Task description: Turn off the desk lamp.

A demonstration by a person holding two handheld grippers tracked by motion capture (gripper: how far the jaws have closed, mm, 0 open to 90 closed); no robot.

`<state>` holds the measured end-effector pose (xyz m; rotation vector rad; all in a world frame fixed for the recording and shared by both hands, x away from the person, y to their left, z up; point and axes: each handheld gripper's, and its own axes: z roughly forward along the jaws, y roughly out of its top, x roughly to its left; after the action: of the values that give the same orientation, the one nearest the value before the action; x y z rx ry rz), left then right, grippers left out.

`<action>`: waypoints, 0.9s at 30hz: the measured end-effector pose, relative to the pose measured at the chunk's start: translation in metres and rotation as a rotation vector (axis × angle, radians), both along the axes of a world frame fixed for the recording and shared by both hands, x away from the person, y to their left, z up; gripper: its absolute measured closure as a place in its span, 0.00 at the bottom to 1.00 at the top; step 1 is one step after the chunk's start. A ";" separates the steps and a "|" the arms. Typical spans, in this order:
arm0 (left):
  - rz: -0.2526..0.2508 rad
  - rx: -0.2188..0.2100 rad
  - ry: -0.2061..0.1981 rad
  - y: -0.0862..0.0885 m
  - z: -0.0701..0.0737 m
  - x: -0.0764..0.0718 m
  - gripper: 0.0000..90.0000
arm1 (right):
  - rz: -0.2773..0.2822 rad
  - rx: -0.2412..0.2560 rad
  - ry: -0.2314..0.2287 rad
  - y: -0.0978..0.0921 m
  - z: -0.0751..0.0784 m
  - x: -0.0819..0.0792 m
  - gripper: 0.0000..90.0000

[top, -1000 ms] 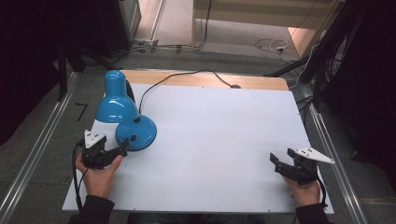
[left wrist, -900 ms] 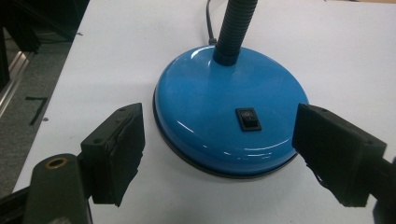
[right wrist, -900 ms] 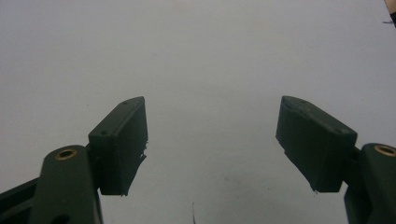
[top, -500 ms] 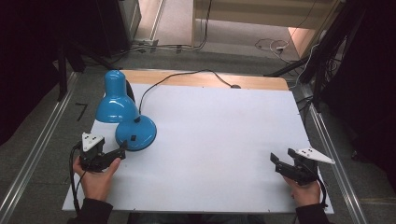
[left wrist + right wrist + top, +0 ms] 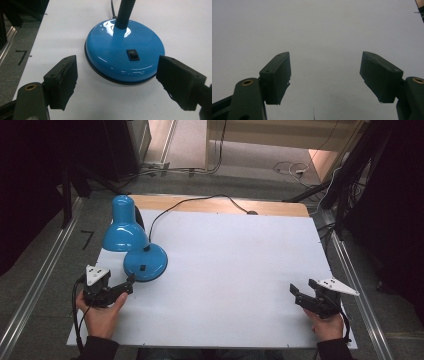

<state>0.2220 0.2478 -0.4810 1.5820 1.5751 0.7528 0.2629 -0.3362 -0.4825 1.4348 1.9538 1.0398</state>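
- A blue desk lamp (image 5: 135,245) stands near the counter's (image 5: 240,270) left edge, its round base (image 5: 125,51) flat on the white surface and its shade (image 5: 122,227) towards the far left corner.
- A black rocker switch (image 5: 132,54) sits on top of the base, and a black cord (image 5: 200,202) runs from the lamp along the far edge.
- The left gripper (image 5: 131,281) rests by the near left corner, jaws spread wide just short of the base, holding nothing.
- The right gripper (image 5: 295,293) lies near the near right corner, jaws wide apart over bare white counter, empty.
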 end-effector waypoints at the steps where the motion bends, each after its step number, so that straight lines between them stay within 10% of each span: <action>1: 0.002 0.001 0.001 0.000 0.000 0.000 0.21 | 0.001 -0.001 0.000 0.000 0.000 0.000 0.26; 27: 0.008 0.030 0.015 0.000 -0.001 -0.008 0.21 | 0.000 -0.002 -0.001 0.000 0.000 0.000 0.26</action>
<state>0.2142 0.2477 -0.4817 1.6069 1.5886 0.7741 0.2626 -0.3365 -0.4823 1.4334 1.9536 1.0377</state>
